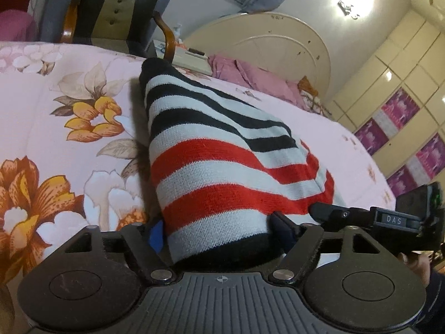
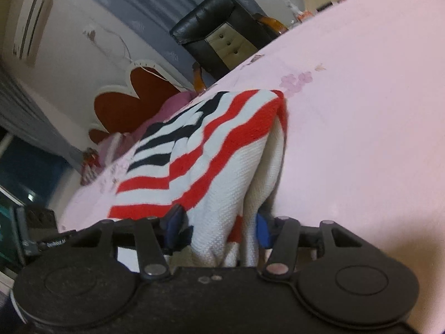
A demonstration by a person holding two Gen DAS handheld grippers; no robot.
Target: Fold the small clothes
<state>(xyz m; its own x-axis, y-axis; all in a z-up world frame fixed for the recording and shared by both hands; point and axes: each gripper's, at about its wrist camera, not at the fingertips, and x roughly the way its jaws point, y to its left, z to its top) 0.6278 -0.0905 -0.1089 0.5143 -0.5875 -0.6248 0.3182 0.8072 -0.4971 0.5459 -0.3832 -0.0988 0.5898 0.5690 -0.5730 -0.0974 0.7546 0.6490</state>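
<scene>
a small knitted garment (image 1: 222, 167) is seen lying on a bed covered by a pink floral sheet (image 1: 69, 117). it is banded in stripes: black and white toward the far end, red and white toward the near end, with a black cuff at the very edge nearest the left camera. the knit is ribbed and thick, and part of it is folded over itself so that the stripes meet at an angle.

the left gripper (image 1: 215, 232) is held about two-thirds open, and the striped cuff end is pinched between its blue-padded fingers (image 1: 155, 235), filling the gap between them.

in the right wrist view the garment (image 2: 200, 153) is shown bunched and lifted, its white inner side exposed in upright folds. the right gripper (image 2: 219, 228) is set roughly half open, and a gathered fold of the cloth is clasped between its pads (image 2: 261, 229).

the right gripper's body (image 1: 389, 220) is visible beside the garment's red edge in the left view.
</scene>
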